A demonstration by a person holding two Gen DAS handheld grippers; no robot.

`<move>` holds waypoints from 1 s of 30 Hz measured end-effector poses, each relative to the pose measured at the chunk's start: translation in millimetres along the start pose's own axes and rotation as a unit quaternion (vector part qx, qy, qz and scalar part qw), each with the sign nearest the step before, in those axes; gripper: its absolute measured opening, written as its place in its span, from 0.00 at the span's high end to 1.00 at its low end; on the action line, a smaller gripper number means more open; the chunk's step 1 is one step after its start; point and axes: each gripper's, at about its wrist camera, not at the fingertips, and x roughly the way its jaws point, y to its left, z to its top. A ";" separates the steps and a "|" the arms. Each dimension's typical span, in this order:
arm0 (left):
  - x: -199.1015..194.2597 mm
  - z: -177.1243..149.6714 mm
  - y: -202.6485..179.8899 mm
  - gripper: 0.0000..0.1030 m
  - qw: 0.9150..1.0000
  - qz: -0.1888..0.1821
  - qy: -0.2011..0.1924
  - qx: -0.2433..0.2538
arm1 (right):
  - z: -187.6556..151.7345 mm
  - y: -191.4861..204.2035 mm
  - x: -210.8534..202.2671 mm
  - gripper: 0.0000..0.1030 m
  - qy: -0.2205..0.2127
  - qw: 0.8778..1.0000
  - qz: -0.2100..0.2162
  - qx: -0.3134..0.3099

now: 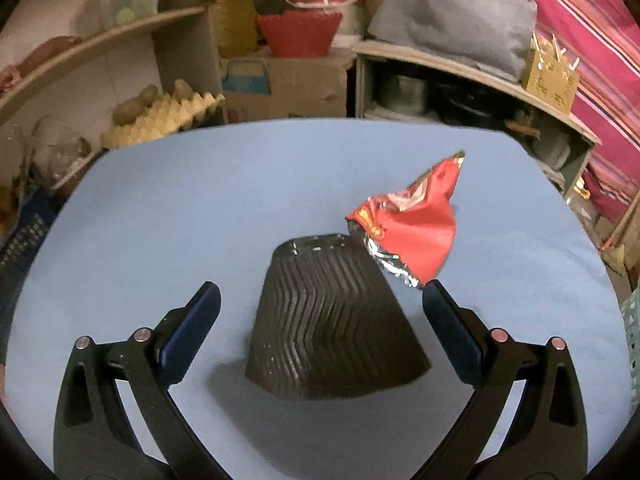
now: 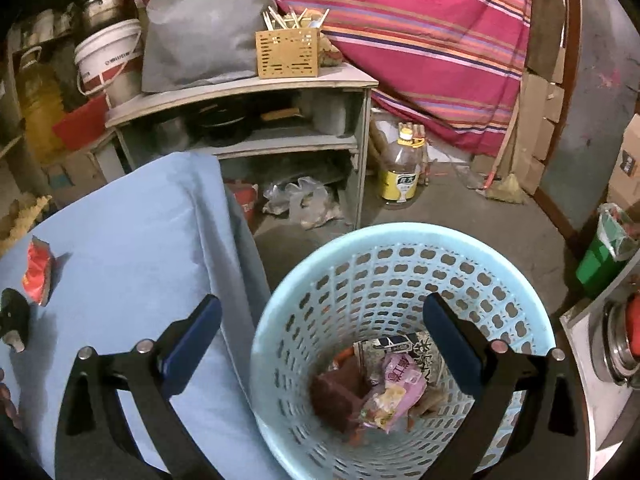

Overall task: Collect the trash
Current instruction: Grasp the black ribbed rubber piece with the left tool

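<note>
The red snack wrapper (image 1: 408, 224) is seen crumpled on the blue tablecloth (image 1: 180, 200), just beyond the right fingertip of the left gripper (image 1: 320, 300), whose fingers (image 1: 192, 332) are spread wide and grip nothing; between them a black ribbed container (image 1: 332, 320) is framed, with the wrapper touching its far right corner. The right gripper (image 2: 322, 312) is likewise held wide open and empty above the light blue perforated basket (image 2: 400, 272) beside the table, in which a pink wrapper (image 2: 394, 392) and other packets are gathered.
</note>
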 end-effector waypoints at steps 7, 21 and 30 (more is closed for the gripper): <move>12.5 -4.3 1.1 0.20 0.999 -0.031 0.015 0.011 | -1.3 41.2 -2.0 0.04 -0.012 0.999 0.000 -0.040; -26.3 -5.7 48.4 0.48 0.999 -0.031 -0.023 0.030 | -16.2 165.6 -19.1 0.05 -0.032 0.991 0.114 -0.065; -9.4 -1.5 110.8 0.37 0.999 -0.046 0.013 -0.016 | -32.6 261.0 -11.0 0.05 -0.022 0.983 0.127 -0.127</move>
